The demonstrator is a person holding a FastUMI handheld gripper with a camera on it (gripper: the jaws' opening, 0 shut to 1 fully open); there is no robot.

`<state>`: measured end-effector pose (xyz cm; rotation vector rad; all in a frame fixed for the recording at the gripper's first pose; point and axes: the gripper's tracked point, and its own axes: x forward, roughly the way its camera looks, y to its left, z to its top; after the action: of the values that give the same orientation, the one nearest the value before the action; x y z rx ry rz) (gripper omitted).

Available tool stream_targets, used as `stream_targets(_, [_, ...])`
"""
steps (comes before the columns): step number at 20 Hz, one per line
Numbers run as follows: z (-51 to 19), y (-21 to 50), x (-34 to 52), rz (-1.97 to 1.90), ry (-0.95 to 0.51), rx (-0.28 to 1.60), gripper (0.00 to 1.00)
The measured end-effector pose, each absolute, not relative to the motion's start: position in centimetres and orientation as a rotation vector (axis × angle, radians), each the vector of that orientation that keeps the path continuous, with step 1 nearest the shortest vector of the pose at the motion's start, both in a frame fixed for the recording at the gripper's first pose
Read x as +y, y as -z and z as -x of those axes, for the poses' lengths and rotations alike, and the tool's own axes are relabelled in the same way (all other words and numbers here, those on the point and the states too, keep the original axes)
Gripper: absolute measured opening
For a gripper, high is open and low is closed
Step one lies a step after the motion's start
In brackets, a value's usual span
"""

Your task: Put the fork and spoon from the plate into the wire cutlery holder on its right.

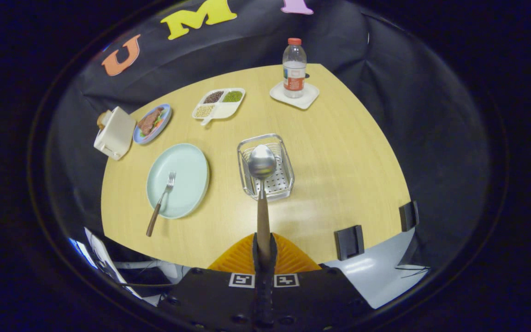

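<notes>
Fingers (264, 251) clamped on spoon (262, 184); bottle (294, 68) label unreadable

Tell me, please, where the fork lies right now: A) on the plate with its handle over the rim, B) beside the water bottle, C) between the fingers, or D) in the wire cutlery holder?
A: the fork rests on the plate, its handle past the rim, while the fingers hold the spoon over the wire cutlery holder.

My one camera rides on my gripper (264, 251), high above the near edge of the wooden table (339, 152), looking forward and steeply down along its fingers, taking in the whole tabletop.
</notes>
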<state>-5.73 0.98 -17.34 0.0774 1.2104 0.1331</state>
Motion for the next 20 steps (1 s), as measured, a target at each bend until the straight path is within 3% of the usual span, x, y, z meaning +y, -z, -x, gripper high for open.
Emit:
stream_targets(10, [3.8, 16.2, 1.4, -0.113, -0.094, 1.178, 0.06])
stream_targets(11, [3.6, 15.9, 1.4, -0.111, -0.089, 1.164, 0.12])
stream_targets(13, [3.0, 15.1, 1.4, -0.118, -0.088, 1.145, 0.14])
stream_targets(20, [3.0, 13.6, 2.7, -0.134, -0.095, 1.087, 0.82])
